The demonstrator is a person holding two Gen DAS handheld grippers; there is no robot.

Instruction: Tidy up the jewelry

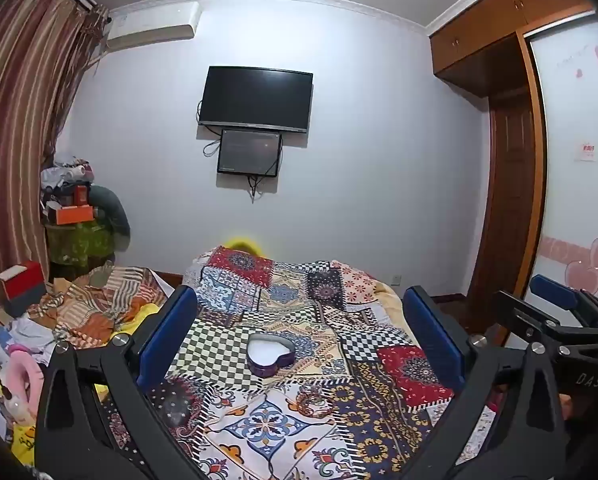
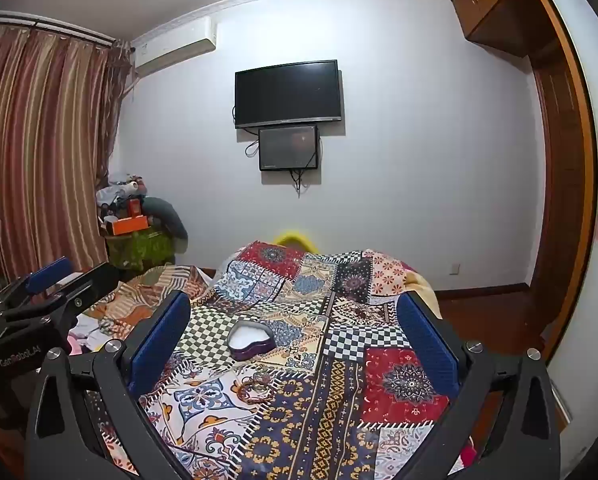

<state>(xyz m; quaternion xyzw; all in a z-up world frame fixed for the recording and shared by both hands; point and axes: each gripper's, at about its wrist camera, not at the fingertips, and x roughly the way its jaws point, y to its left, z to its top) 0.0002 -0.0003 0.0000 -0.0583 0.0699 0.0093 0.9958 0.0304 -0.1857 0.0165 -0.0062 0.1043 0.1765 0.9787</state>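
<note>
A purple heart-shaped box point(image 1: 270, 355) with a white lining lies open on the patchwork bedspread point(image 1: 291, 428); it also shows in the right wrist view point(image 2: 250, 341). A brownish bracelet point(image 2: 256, 389) lies on the spread just in front of the box, also faint in the left wrist view point(image 1: 309, 396). My left gripper point(image 1: 299, 320) is open and empty, held above the bed, fingers either side of the box. My right gripper point(image 2: 295, 320) is open and empty beside it; it shows at the left wrist view's right edge point(image 1: 555, 312).
A striped cloth and clutter point(image 1: 95, 308) lie on the bed's left. A red box point(image 1: 21, 284) sits at far left. A TV point(image 1: 255, 98) hangs on the far wall. A wardrobe point(image 1: 511, 184) and door stand right; curtains point(image 1: 15, 120) hang left.
</note>
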